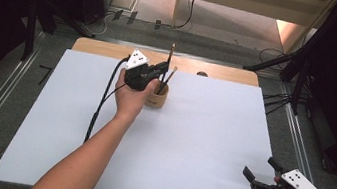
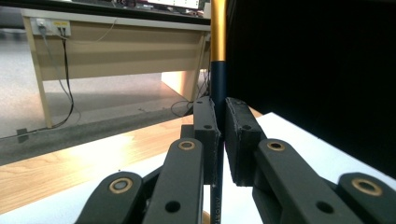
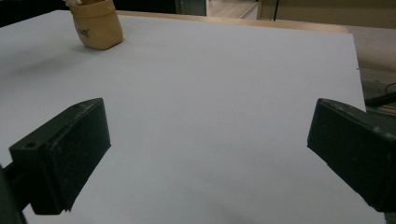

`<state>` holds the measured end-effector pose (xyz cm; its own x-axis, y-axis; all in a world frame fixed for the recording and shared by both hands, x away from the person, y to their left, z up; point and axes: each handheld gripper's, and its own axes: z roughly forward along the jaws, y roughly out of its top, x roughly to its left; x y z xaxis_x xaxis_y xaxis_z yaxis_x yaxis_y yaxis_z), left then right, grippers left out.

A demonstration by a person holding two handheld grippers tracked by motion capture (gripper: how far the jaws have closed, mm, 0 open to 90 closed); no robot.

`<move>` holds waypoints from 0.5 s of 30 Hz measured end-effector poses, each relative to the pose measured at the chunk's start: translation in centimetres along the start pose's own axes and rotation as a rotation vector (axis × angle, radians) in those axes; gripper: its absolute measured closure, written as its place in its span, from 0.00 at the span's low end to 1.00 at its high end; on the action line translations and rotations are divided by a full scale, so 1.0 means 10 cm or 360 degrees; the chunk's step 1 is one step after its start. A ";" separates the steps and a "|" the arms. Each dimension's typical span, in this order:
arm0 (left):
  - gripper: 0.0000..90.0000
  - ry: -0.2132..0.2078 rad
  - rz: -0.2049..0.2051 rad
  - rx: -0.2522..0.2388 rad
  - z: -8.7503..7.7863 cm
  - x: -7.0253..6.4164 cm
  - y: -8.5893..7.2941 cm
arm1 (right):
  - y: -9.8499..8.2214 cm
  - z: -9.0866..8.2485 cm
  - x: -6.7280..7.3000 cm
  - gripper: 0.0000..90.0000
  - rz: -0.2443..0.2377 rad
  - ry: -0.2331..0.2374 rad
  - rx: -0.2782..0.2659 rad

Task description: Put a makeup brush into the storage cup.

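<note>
Left gripper [image 1: 163, 68]: raised over the tan pot [image 1: 157, 97] at the far middle of the white sheet [image 1: 201, 130]; jaws drawn in tight on the dark blue handle of a paintbrush [image 2: 218, 84], pads flat against either side of it.
Why held so: grip sits low on the handle, just under the gold ferrule, probably to keep the brush upright and steady over the pot mouth; whether being lifted out or set in cannot be told.
Second brush [image 1: 168, 78]: leans in the pot to the right of the gripped one, tip slanting up and away.
Pot: small, rounded, tan, printed mark on its side; stands upright on the sheet, far off at the top left of the right gripper view [image 3: 96, 25].
Right gripper [image 1: 261, 175]: parked at the near right corner of the sheet, well apart from the pot; jaws spread wide, nothing between them, likely idle out of the left hand's way.
Table [image 1: 220, 72]: wooden edge bare beyond the sheet.
Hidden: brush bristles cut off at the top of the left gripper view; pot interior and lower handle ends masked by hand and gripper; lettering on the handle too small to read.
</note>
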<state>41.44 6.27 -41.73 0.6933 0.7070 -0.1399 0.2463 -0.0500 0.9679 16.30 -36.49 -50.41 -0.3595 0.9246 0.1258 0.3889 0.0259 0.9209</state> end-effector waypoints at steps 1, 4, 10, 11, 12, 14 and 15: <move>0.94 0.0002 -0.0005 -0.0005 0.01 0.00 -0.01 | 0.00 0.00 0.00 0.00 0.0005 0.0001 -0.0003; 0.94 0.0003 -0.0010 -0.0007 0.02 -0.01 -0.01 | -0.01 -0.02 0.00 0.00 0.0011 -0.0004 -0.0001; 0.94 0.0018 -0.0010 0.0009 0.03 -0.01 -0.03 | -0.01 -0.03 0.00 0.00 0.0018 -0.0006 -0.0007; 0.94 0.0017 -0.0015 0.0007 0.04 -0.02 -0.04 | -0.01 -0.04 0.00 0.00 0.0018 -0.0007 -0.0009; 0.94 0.0016 -0.0006 0.0010 0.04 -0.02 -0.05 | -0.01 -0.04 0.00 0.00 0.0010 -0.0007 -0.0006; 0.94 0.0018 -0.0001 0.0018 0.04 -0.03 -0.06 | -0.01 -0.05 0.00 0.00 0.0010 -0.0008 -0.0007; 0.94 0.0018 -0.0001 0.0027 0.05 -0.04 -0.07 | -0.01 -0.05 0.01 0.00 0.0017 -0.0010 -0.0008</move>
<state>41.34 5.72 -42.47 0.6857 0.7147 -0.1379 0.2579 -0.0614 0.9642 15.84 -36.58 -50.28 -0.3498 0.9273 0.1335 0.3884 0.0139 0.9214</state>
